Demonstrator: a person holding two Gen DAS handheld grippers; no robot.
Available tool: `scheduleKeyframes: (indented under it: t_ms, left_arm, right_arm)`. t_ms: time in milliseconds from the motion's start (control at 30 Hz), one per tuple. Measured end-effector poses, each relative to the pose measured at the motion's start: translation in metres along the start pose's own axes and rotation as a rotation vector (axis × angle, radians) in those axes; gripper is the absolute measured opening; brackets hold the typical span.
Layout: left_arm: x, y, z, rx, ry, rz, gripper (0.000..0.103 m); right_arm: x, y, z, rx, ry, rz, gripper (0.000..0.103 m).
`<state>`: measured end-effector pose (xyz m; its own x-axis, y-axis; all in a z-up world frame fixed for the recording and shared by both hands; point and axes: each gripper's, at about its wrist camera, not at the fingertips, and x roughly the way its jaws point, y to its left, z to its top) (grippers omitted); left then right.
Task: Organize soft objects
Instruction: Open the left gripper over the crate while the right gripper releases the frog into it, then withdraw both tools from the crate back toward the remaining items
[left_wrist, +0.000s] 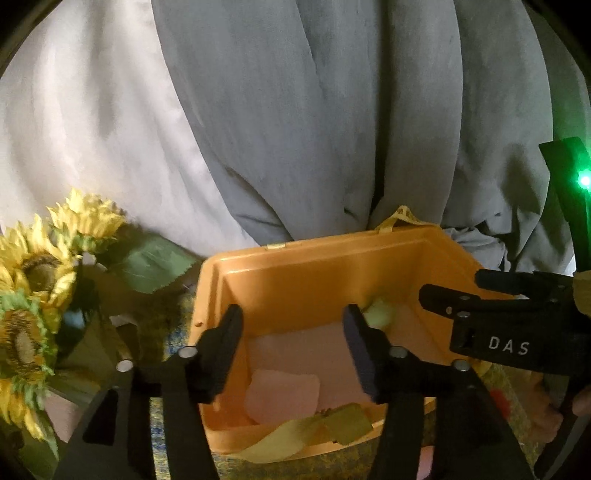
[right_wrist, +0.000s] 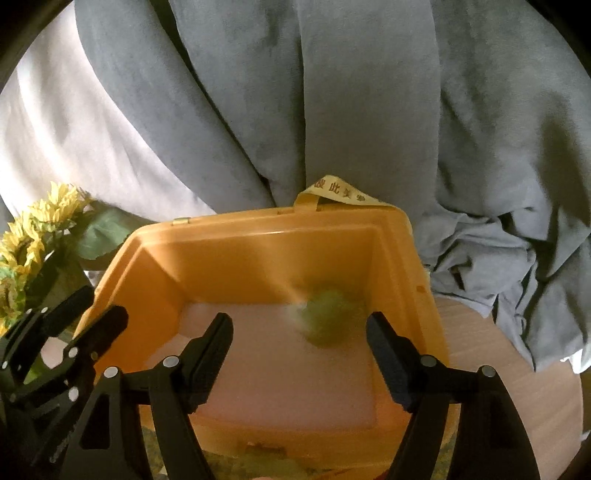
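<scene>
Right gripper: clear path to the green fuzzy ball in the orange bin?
Probably yes. The right gripper hangs open over the orange bin, its fingers empty, and the green fuzzy ball lies just ahead on the pink liner, nothing between.

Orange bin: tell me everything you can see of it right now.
The orange bin is an open-topped, smooth plastic tub with a broad flat rim, sitting upright before grey fabric. A pale pink sheet covers its floor; a blurred green fuzzy ball is inside, near the back wall. A yellow ribbon drapes over its near rim.
</scene>
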<state>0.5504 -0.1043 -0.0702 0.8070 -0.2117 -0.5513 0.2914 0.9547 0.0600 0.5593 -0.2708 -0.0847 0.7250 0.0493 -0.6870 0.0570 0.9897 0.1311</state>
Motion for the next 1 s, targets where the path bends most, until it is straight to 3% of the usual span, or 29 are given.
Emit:
scheduleKeyframes:
  t_ms: [367,600,1000]
  left_arm:
    - [-0.062,0.008,0.007,-0.021,-0.12,0.043,0.078]
    - [-0.1,0.007,0.002,-0.02,-0.16,0.057,0.08]
    - [-0.158,0.0,-0.026,0.0,-0.216,0.035,0.08]
  right_arm:
    - [-0.063,0.003,0.0,0.039,-0.128,-0.038,0.082]
    - [-0.111,0.01,-0.011,0.044,-0.223,-0.089,0.082]
    - [-0.17,0.02,-0.052,0.06,-0.287,-0.116,0.082]
